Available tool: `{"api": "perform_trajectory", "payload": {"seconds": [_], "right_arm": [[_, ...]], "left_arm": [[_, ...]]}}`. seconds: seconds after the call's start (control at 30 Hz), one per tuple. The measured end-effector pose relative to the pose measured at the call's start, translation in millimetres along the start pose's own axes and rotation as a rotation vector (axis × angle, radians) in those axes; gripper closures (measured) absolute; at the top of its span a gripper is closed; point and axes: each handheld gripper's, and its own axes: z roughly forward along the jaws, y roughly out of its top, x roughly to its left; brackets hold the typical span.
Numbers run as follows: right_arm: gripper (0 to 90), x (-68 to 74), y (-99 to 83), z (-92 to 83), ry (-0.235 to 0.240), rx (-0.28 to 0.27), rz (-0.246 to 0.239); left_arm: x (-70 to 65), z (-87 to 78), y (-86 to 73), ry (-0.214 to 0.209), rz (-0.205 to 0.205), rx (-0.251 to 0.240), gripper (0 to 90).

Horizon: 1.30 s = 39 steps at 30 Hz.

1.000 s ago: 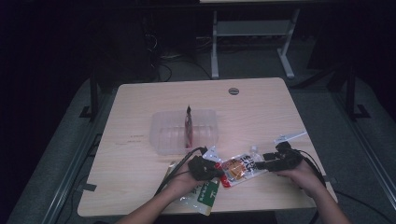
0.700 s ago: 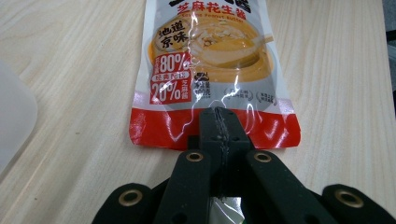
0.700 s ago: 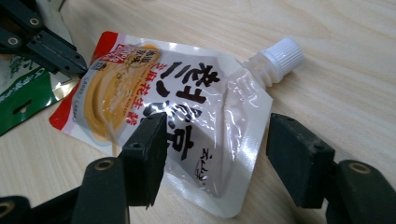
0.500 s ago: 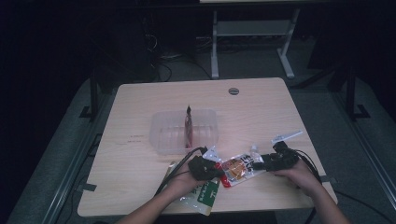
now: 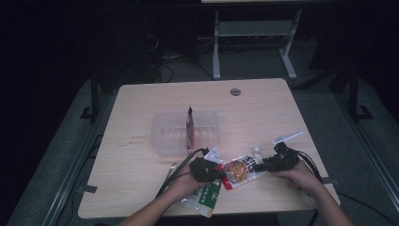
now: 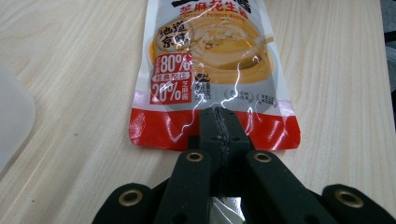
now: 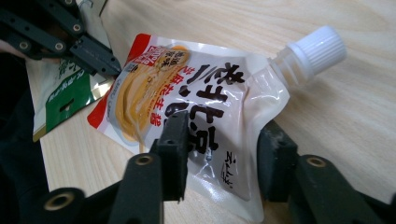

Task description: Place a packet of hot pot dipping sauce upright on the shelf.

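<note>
While lying flat, one spouted sauce pouch (image 7: 196, 116) between two grippers: left gripper (image 6: 219, 122) clamped on its red edge, right gripper (image 7: 224, 154) closing, half-open around it.

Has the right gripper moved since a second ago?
Yes. The right gripper slid slightly left, toward the clear tray, its jaws closing around the sauce pouch.

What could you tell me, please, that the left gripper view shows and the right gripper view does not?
Left gripper view alone: the left tool shut on the red bottom edge of the sauce pouch, with a corner of the clear plastic tray beside it.

Right gripper view alone: the pouch's white screw cap, a green and white packet, and the right tool, whose jaws have just been closing, astride the pouch's upper part.

Both: the pouch lying flat on the wooden table, and the left tool pinching its red edge.
</note>
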Motion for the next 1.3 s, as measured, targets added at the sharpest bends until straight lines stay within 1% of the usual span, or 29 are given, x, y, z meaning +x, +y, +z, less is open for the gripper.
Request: {"api": "perform_trajectory", "payload": {"seconds": [0.03, 0.13, 0.2, 0.27, 0.3, 0.4, 0.43, 0.5, 0.57, 0.6, 0.63, 0.67, 0.73, 0.77, 0.83, 0.9, 0.93, 1.07, 1.1, 1.13, 1.23, 1.3], "right_arm": [[65.0, 1.0, 0.0, -0.4, 0.0, -0.001, -0.008], [71.4, 1.6, 0.3, -3.9, 0.027, -0.028, -0.019], [78.3, 2.7, 0.6, -5.4, 0.046, -0.041, -0.034], [83.7, 4.6, 1.2, -6.0, 0.061, -0.043, -0.049], [84.2, 6.0, 1.6, -6.2, 0.072, -0.043, -0.055], [87.6, 10.6, 3.3, -6.2, 0.08, -0.038, -0.087], [88.4, 11.5, 3.7, -6.4, 0.079, -0.044, -0.096], [89.3, 12.5, 4.3, -8.2, 0.084, -0.052, -0.105], [89.6, 12.7, 4.3, -10.5, 0.105, -0.066, -0.104], [89.7, 12.4, 4.4, -11.1, 0.109, -0.074, -0.111], [89.8, 12.9, 4.3, -12.7, 0.117, -0.083, -0.106], [89.8, 13.3, 4.6, -13.6, 0.125, -0.096, -0.111], [89.9, 15.4, 5.7, -16.8, 0.149, -0.12, -0.105], [89.9, 15.8, 6.3, -17.8, 0.155, -0.138, -0.112], [89.9, 18.8, 7.8, -21.9, 0.182, -0.179, -0.105], [89.9, 22.1, 9.5, -24.3, 0.198, -0.2, -0.111], [89.9, 24.5, 10.7, -25.3, 0.203, -0.211, -0.122], [90.0, 33.0, 14.7, -28.2, 0.227, -0.256, -0.137], [90.0, 34.4, 15.4, -28.6, 0.231, -0.266, -0.138], [90.0, 36.7, 16.5, -29.6, 0.237, -0.276, -0.136], [90.0, 39.8, 18.7, -32.0, 0.238, -0.303, -0.147], [89.9, 41.6, 20.1, -33.7, 0.23, -0.318, -0.155]], "left_arm": [[0.0, 0.0, -0.1, 0.0, 0.0, -0.001, 90.0], [0.1, 0.0, -0.1, -0.001, 0.001, -0.001, 90.0], [0.0, 0.0, 0.0, 0.0, 0.003, 0.0, 90.0], [-0.3, 0.0, 0.0, 0.001, 0.004, 0.0, 90.0], [-0.3, 0.0, -0.1, 0.001, 0.004, 0.0, 90.0], [-0.5, -0.1, 0.0, 0.002, 0.004, 0.001, 90.0], [-0.5, -0.1, -0.1, 0.001, 0.003, 0.0, 90.0], [-0.4, -0.2, -0.2, 0.0, 0.003, 0.001, 89.9], [0.0, -0.3, -0.5, -0.002, 0.001, -0.001, 89.9], [0.2, -0.4, -0.8, -0.005, -0.007, -0.004, 90.0], [0.6, -0.6, -1.0, -0.007, -0.01, -0.004, 90.0], [0.7, -0.7, -1.1, -0.008, -0.012, -0.005, 89.9], [1.1, -0.9, -1.2, -0.007, -0.012, -0.005, 89.9], [1.3, -1.1, -1.2, -0.003, -0.01, -0.004, 89.9], [1.7, -1.8, -1.3, 0.003, -0.012, -0.008, 89.7], [2.2, -2.8, -1.5, 0.002, -0.013, -0.014, 88.1], [2.7, -3.7, -1.4, 0.005, -0.011, -0.017, 87.0], [3.1, -8.7, -0.5, 0.002, -0.016, -0.033, 82.0], [3.2, -10.8, -0.1, 0.004, -0.004, -0.033, 80.7], [2.9, -11.8, 0.1, 0.003, -0.005, -0.03, 78.4], [1.1, -15.9, 0.0, -0.006, -0.013, -0.036, 73.5], [0.1, -19.4, -0.5, -0.016, -0.018, -0.037, 68.4]]}}
